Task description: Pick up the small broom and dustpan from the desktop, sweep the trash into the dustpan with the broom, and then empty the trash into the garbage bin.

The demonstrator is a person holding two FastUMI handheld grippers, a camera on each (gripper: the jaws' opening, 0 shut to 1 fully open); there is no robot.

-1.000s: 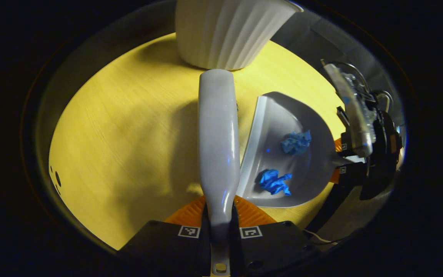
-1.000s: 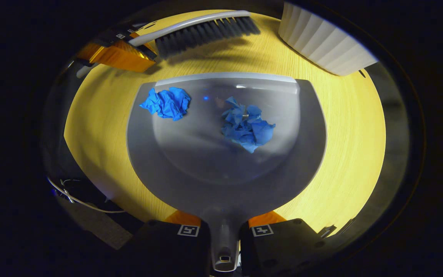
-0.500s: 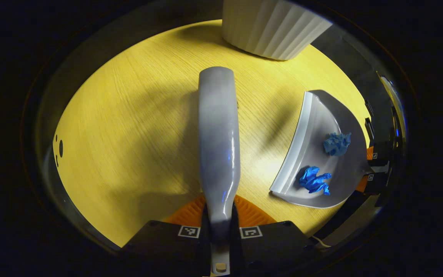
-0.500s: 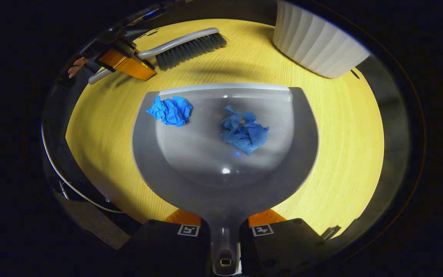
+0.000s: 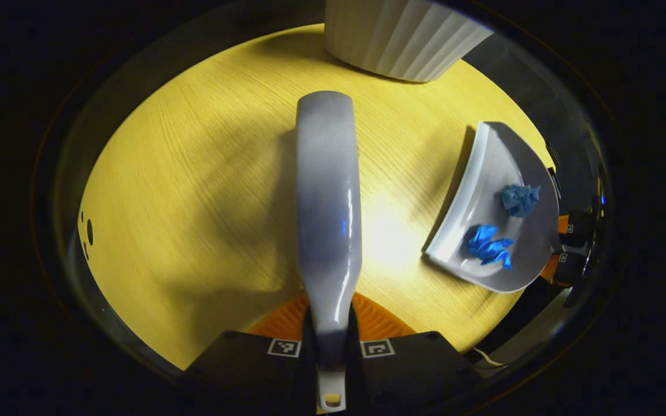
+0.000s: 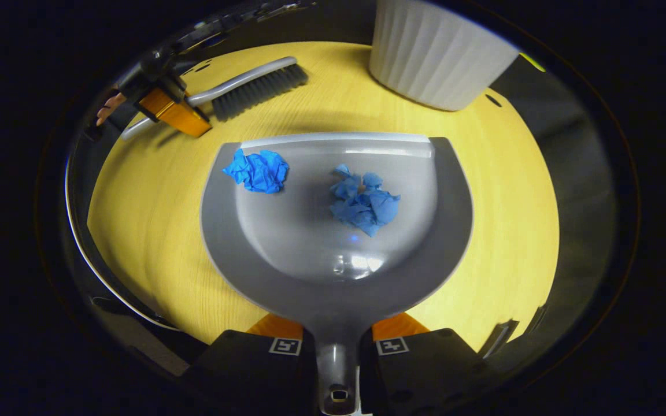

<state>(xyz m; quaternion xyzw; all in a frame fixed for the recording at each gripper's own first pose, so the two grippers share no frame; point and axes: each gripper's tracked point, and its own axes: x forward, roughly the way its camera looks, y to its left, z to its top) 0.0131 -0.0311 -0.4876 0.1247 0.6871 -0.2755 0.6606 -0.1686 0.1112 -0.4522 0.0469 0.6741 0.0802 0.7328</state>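
Both grippers are clamped on their tools. Left gripper (image 5: 332, 346) has its two fingers pressed on the narrow handle of the small broom (image 5: 328, 202), whose grey back runs straight ahead from the fingers over the yellow wooden desktop (image 5: 194, 190), its far end pointing toward the white ribbed garbage bin (image 5: 399, 37). Right gripper (image 6: 337, 346) grips the stem of the grey dustpan (image 6: 333, 271) the same way, with the pan spreading forward from the fingers and its straight lip toward the bin (image 6: 437, 58).

Two blue crumpled scraps lie inside the dustpan: one blue wad (image 6: 256, 171) near the lip at the left corner, the other blue wad (image 6: 363, 199) nearer the middle of the pan.

From the right gripper view, the broom (image 6: 258, 86) sits beyond the dustpan's lip, left of the bin, bristles down, held by the left gripper (image 6: 168, 107). From the left gripper view, the dustpan (image 5: 500, 214) is well to the right of the broom, lip facing it, apart from the bin.
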